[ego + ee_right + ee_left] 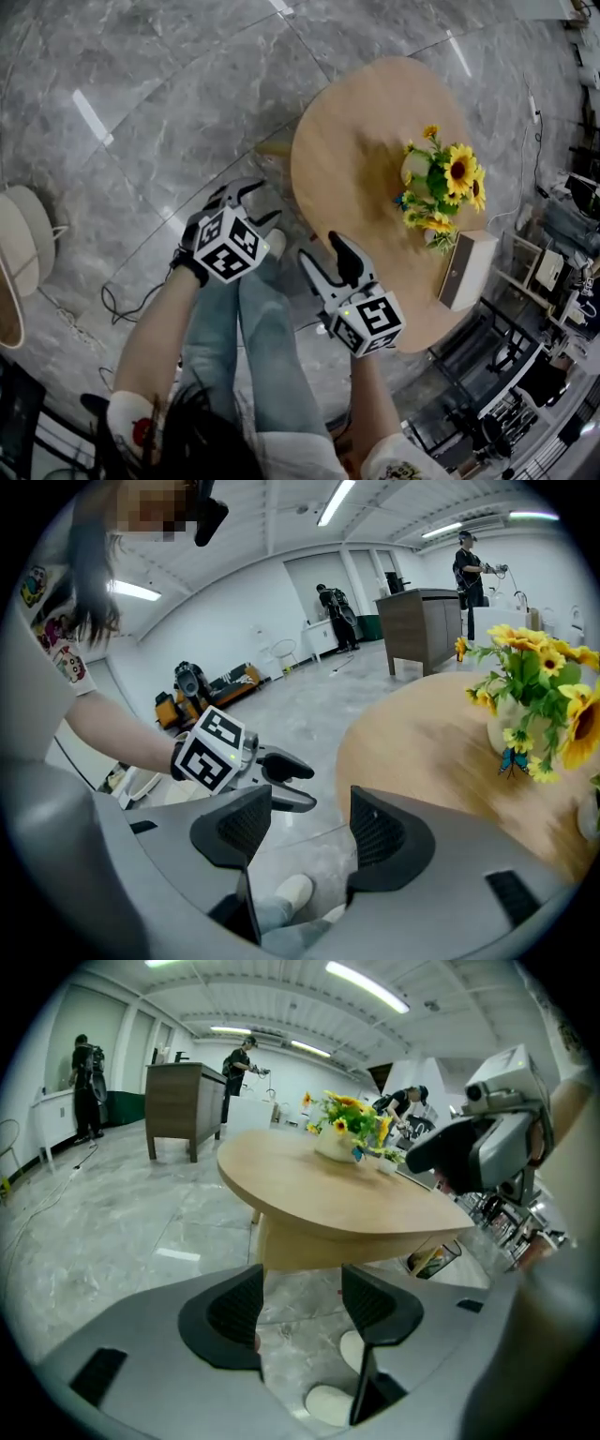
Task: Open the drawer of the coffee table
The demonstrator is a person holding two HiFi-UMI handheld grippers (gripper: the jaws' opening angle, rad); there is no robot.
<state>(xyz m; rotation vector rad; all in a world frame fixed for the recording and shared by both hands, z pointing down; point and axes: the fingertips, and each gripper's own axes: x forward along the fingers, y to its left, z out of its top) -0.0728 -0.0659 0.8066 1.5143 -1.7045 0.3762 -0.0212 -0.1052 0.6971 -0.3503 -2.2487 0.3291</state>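
The round light-wood coffee table (366,150) stands on the grey marble floor ahead and to the right. In the left gripper view its top (337,1199) overhangs a pale wooden body (305,1246); I cannot make out a drawer front or handle. My left gripper (251,204) hangs open and empty over the floor, just left of the table's near edge. My right gripper (321,248) is open and empty too, at the near rim. Its own view shows the open jaws (309,827), the left gripper (272,780) beyond them and the tabletop (431,752) to the right.
A vase of sunflowers (441,183) and a white box (466,270) stand on the table's right side. My legs and shoes (274,246) are below the grippers. A cable (117,305) lies on the floor at left. Racks (525,375) crowd the right; a dark cabinet (183,1101) stands far off.
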